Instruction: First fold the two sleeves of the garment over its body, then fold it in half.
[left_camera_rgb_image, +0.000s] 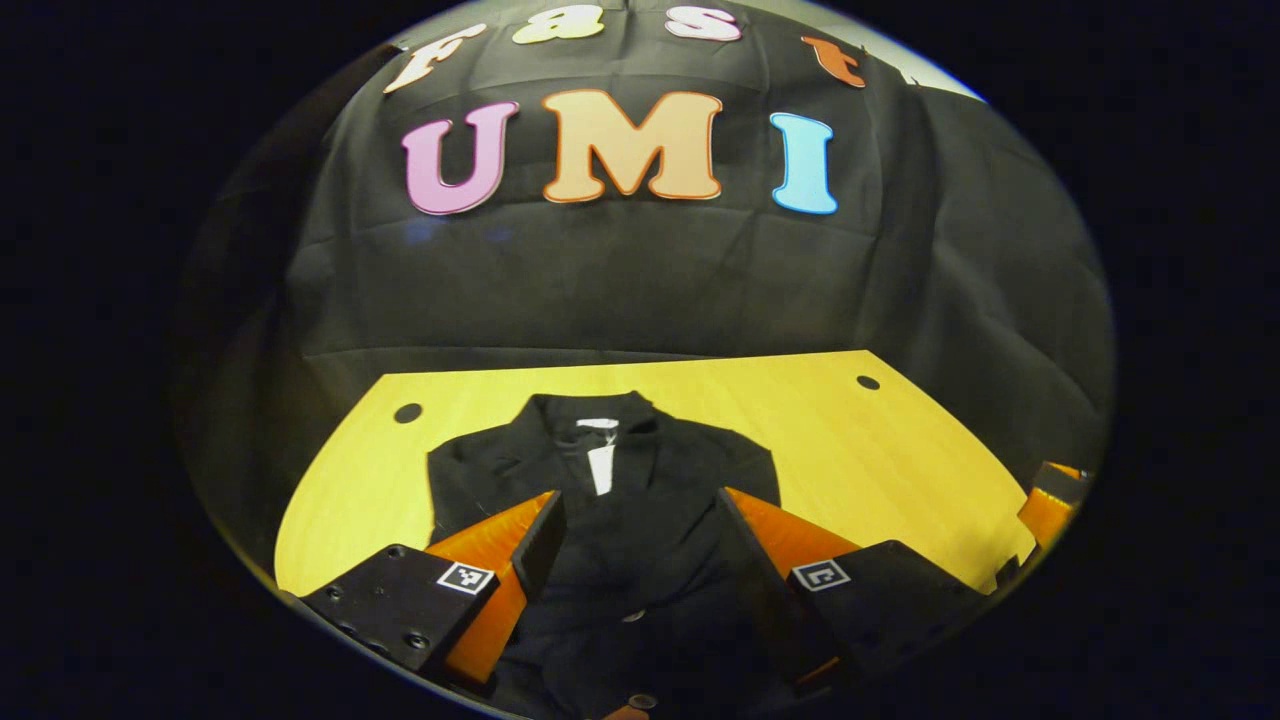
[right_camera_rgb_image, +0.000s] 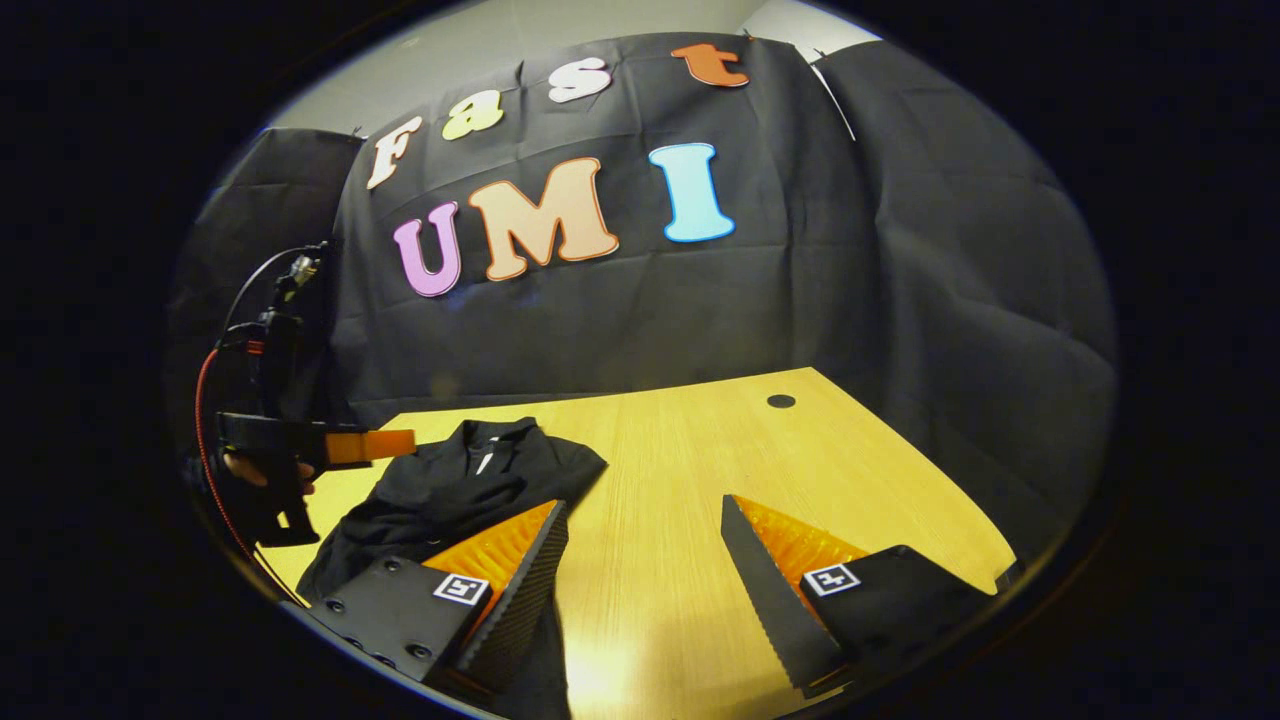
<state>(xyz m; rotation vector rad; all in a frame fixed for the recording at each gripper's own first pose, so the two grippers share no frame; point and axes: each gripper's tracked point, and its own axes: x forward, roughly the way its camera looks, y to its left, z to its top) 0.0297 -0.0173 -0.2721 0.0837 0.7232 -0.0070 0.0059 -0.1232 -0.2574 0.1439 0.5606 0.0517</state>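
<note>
Black garment (left_camera_rgb_image: 610, 480) flat on the yellow worktop (left_camera_rgb_image: 880, 450), collar far, hem near, long axis running near to far. Left claw (left_camera_rgb_image: 640, 530) directly above it, fingers spread, empty. Right claw (right_camera_rgb_image: 645, 540) likewise spread, over bare wood, garment off to its left.

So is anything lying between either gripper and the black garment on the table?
Nothing visible does. The left gripper hangs open directly over the garment; the right gripper is open over bare table beside the garment, with only wood between them.
</note>
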